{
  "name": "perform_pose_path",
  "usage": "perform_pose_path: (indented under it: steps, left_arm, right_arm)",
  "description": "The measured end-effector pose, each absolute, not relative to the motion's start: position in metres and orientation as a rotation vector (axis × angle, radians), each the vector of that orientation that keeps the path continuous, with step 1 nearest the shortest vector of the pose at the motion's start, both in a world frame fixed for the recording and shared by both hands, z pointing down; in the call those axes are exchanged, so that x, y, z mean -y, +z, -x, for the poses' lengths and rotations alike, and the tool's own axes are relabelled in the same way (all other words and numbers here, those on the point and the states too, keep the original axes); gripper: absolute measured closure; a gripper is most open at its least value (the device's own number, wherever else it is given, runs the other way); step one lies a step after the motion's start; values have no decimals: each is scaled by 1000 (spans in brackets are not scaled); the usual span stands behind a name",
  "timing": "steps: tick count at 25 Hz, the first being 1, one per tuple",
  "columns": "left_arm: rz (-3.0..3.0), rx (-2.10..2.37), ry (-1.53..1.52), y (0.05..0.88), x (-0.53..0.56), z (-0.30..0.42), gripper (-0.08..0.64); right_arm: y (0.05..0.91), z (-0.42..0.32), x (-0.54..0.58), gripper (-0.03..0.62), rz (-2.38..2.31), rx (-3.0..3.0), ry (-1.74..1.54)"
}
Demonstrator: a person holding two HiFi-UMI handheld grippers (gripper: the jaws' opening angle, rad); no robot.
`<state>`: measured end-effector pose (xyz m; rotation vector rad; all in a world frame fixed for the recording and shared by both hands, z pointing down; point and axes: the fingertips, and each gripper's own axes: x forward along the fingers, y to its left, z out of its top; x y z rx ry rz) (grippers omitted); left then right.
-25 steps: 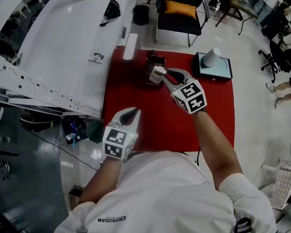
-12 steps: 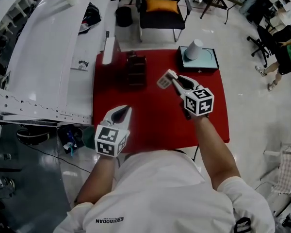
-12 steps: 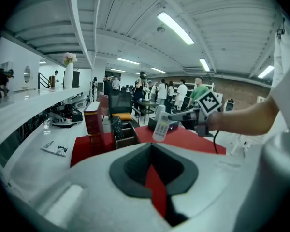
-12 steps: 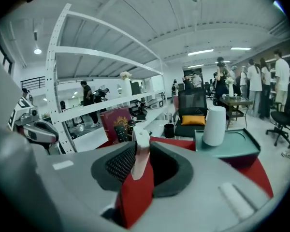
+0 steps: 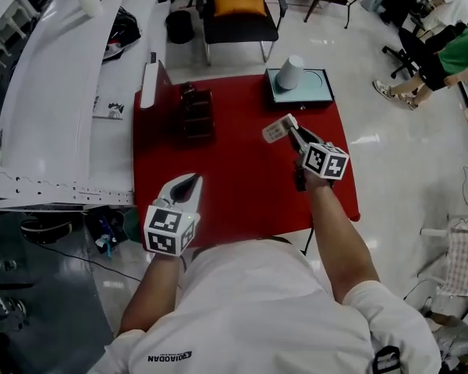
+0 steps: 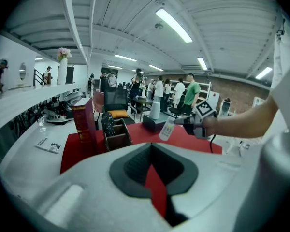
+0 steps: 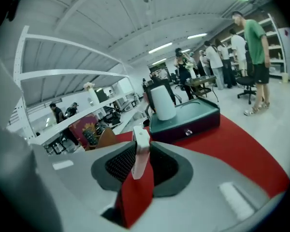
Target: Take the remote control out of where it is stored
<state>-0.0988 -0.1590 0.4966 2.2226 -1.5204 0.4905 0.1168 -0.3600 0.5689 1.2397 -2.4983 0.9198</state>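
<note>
The white remote control (image 5: pixel 276 129) hangs in the air above the red table mat (image 5: pixel 242 185), to the right of the dark wooden organizer (image 5: pixel 195 112). My right gripper (image 5: pixel 293 133) is shut on its near end; in the right gripper view the remote (image 7: pixel 140 149) stands up between the pads. In the left gripper view the remote (image 6: pixel 167 129) shows lifted beside the organizer (image 6: pixel 115 133). My left gripper (image 5: pixel 187 184) hovers over the mat's near left part, shut, with nothing in it.
A teal box (image 5: pixel 318 92) with an upturned white cup (image 5: pixel 289 72) sits at the mat's far right corner. A red book (image 6: pixel 83 123) stands left of the organizer. A white counter (image 5: pixel 54 92) runs along the left. A black chair (image 5: pixel 235 10) stands beyond the table, and people stand further off.
My right gripper has carried the remote away from the organizer, rightward and toward me. The left gripper has stayed over the near left of the mat.
</note>
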Motion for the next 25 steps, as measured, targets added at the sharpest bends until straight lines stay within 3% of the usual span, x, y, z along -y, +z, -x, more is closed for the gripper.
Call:
perform_pose_path:
  steps: [16, 25]
  left_arm:
    - [-2167, 1572, 462, 496, 156, 96, 558]
    - [-2136, 1596, 473, 497, 154, 95, 558]
  right_arm:
    - [649, -222, 411, 494, -1580, 2220, 1722]
    - [674, -235, 420, 469, -1588, 2109, 1662]
